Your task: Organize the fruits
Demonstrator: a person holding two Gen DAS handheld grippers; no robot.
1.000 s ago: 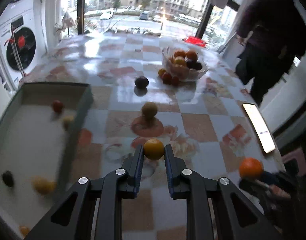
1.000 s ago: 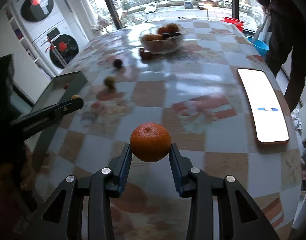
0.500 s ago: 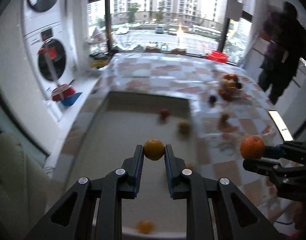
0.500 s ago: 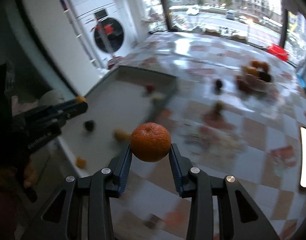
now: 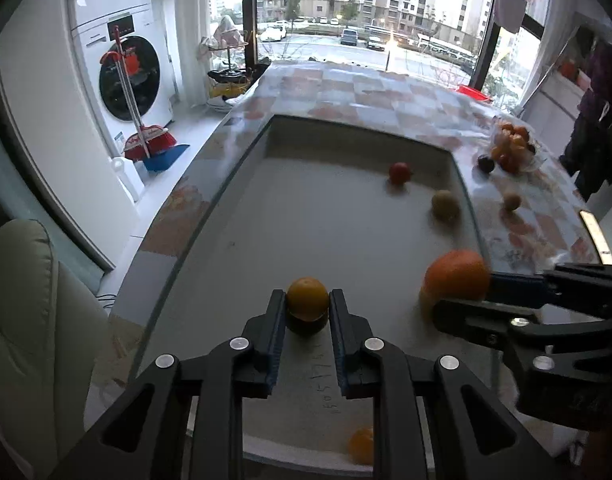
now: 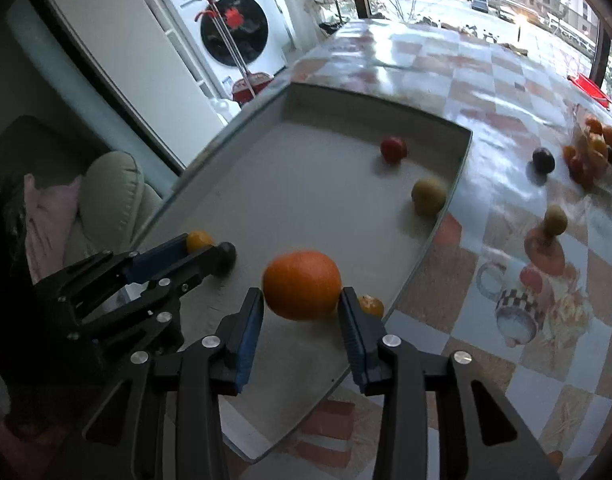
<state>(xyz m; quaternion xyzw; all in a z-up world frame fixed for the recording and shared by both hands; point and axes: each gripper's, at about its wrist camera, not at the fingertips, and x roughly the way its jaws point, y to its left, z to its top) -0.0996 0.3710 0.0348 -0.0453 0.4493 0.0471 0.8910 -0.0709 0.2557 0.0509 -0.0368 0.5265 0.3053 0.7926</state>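
My left gripper [image 5: 307, 300] is shut on a small yellow-orange fruit [image 5: 307, 294] and holds it over the near part of the grey tray [image 5: 266, 216], just above a dark fruit [image 6: 227, 258]. My right gripper [image 6: 302, 304] holds a large orange [image 6: 302, 285] over the tray's near right side; its jaws stand slightly wide of the orange, which looks blurred. It also shows in the left wrist view [image 5: 457, 275]. In the tray lie a red fruit [image 5: 399, 172], a yellow-green fruit [image 5: 445, 205] and small orange fruits [image 5: 361, 444].
A glass bowl of fruit [image 5: 511, 146] stands far right on the checkered table [image 6: 505, 264], with a dark plum [image 6: 543, 161] and a brown fruit [image 6: 555, 220] loose near it. A phone [image 5: 595, 230] lies at the right edge. A washing machine and a chair are to the left.
Both grippers have swung left from the table to over the tray, carrying their fruits. The right gripper's jaws now stand a little wider around the orange.
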